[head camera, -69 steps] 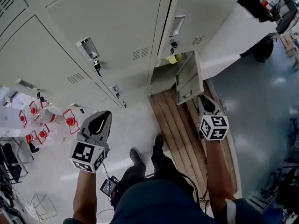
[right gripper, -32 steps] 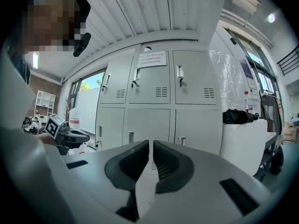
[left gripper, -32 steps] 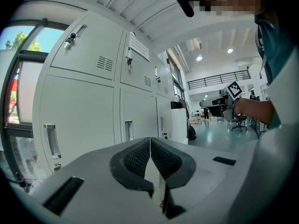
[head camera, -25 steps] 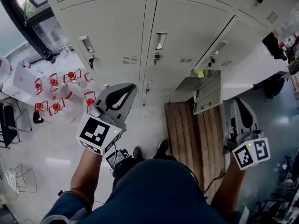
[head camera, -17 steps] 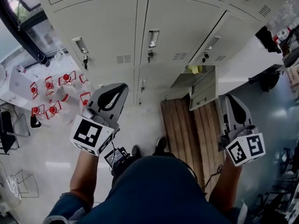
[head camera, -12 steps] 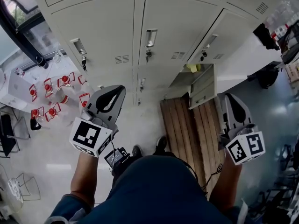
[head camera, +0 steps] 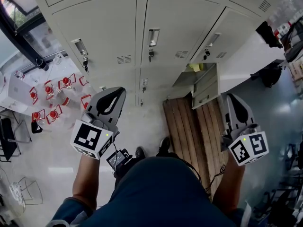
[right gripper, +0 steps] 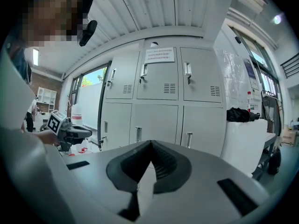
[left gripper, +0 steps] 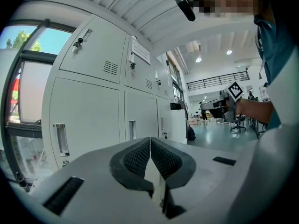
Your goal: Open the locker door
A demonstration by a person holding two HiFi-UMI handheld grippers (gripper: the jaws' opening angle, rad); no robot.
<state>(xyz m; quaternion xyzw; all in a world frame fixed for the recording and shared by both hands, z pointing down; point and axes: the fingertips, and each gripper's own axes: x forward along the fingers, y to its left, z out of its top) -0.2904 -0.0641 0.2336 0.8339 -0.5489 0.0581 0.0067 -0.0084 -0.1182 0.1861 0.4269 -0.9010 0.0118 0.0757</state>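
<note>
A bank of pale grey lockers [head camera: 142, 27] fills the top of the head view. One lower door [head camera: 204, 86] at the right hangs open, with something yellow [head camera: 195, 68] inside the compartment. The other doors look closed, with keys in their handles [head camera: 152, 37]. My left gripper [head camera: 118, 92] is held above the floor, left of the open door and well short of the lockers, shut and empty. My right gripper [head camera: 231, 99] hangs just right of and below the open door, apart from it, also shut on nothing. Both gripper views show the pads [left gripper: 140, 155] [right gripper: 161, 160] meeting.
A wooden slatted platform [head camera: 189, 131] lies on the floor under the open locker. Red-and-white items [head camera: 49, 91] sit on the floor at the left. A white counter [head camera: 246, 56] with dark bags stands right of the lockers. My feet [head camera: 151, 151] are on the pale floor.
My right gripper has come away from the open door's lower edge and both grippers have drawn back from the lockers. Over the last second they have barely moved.
</note>
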